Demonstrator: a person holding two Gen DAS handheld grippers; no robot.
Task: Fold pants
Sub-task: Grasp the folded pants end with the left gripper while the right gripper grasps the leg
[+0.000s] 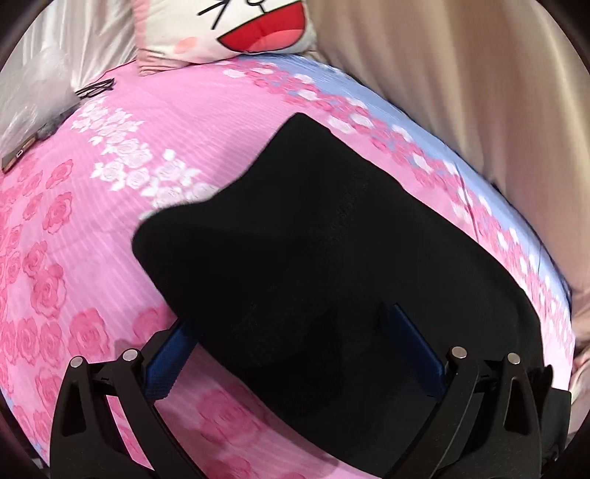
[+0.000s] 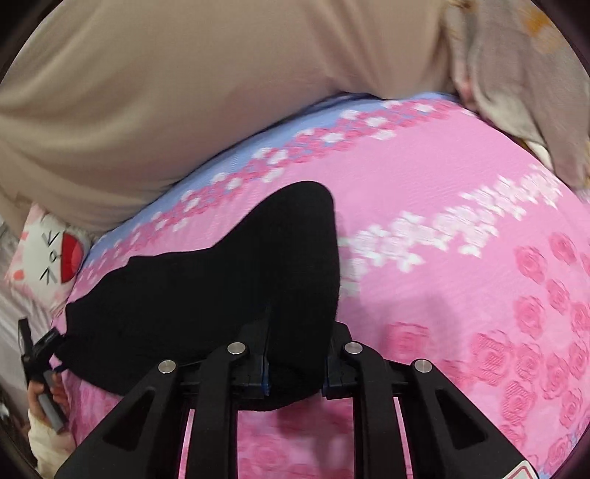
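Observation:
Black pants (image 1: pixel 332 265) lie on a pink rose-patterned bedsheet (image 1: pixel 110 206). In the left wrist view my left gripper (image 1: pixel 295 331) is open wide, its blue-padded fingers (image 1: pixel 166 372) straddling the near part of the cloth, which drapes over the left one. In the right wrist view the pants (image 2: pixel 206 294) stretch left, and my right gripper (image 2: pixel 295 353) has its jaws close together, pinching a raised fold of the black cloth. The fingertips are hidden by the fabric.
A white cartoon-face pillow (image 1: pixel 236 33) sits at the bed's head. Glasses (image 1: pixel 96 88) and a phone (image 1: pixel 18 154) lie at the left edge. A beige curtain (image 1: pixel 461 92) hangs along the far side. A grey blanket (image 2: pixel 516 92) lies at one corner.

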